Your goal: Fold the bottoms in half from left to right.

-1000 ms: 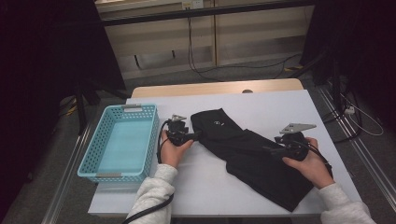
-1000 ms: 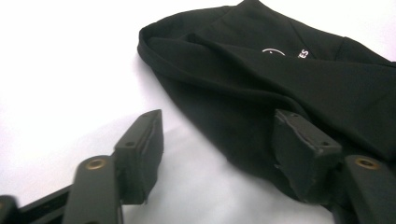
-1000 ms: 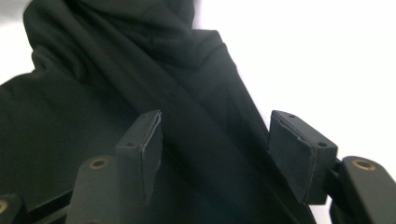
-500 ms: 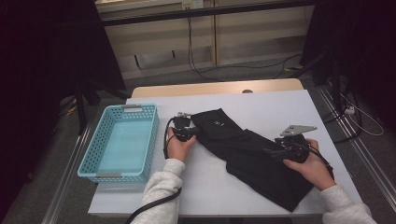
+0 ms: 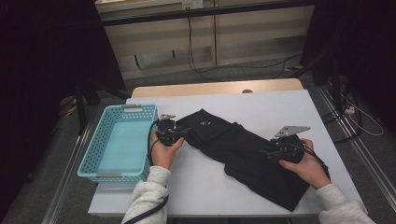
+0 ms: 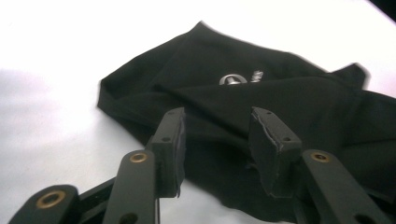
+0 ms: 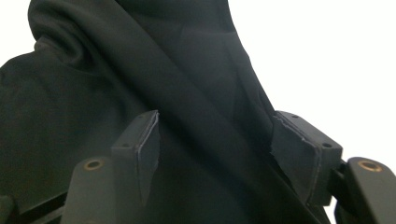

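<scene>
One black garment [image 5: 243, 149], one basket [image 5: 95, 149], two grippers.

Garment [image 5: 243, 149] under my grippers: plain black, no pattern, small white logo print [image 6: 239, 78] near one end. Basket [image 5: 95, 158]: light blue plastic, lattice-pattern walls. Table top [image 5: 280, 105]: white, with a tan wooden strip along the far edge. My sleeves [image 5: 149, 196]: pale grey. Jaws of both grippers: matte black.
</scene>
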Available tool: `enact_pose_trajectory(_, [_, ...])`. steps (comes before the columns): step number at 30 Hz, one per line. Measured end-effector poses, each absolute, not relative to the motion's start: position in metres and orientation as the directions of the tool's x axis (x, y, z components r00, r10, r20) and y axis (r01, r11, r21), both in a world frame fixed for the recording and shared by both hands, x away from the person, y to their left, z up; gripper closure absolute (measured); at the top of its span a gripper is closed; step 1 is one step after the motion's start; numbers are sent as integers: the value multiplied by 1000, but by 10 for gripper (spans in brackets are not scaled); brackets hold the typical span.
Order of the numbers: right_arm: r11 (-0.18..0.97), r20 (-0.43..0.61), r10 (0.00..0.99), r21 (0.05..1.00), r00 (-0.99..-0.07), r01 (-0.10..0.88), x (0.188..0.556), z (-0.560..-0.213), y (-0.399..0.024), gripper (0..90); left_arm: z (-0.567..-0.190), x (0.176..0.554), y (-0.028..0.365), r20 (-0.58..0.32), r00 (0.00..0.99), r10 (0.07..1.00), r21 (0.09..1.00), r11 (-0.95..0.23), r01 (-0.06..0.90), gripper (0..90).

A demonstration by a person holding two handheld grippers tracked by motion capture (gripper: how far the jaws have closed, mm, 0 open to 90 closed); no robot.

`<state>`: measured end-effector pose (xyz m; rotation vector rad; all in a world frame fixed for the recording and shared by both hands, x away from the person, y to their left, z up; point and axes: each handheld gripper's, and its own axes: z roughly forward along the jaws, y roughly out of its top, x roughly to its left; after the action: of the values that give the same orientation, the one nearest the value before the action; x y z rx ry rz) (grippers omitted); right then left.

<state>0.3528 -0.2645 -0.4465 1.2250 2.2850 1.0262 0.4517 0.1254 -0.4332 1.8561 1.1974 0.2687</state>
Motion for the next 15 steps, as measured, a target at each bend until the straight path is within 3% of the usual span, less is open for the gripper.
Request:
enact_pose_trajectory(10, [355,38,824,743,-565,568,351,-445,-266,325,-432,438,81,-209,677,706,771,-307,558,405])
enact_pose_trajectory(15, [351,41,825,745,-563,568,348,-444,-267,321,-448,440,68,-168,698,696,728,-390,563,371])
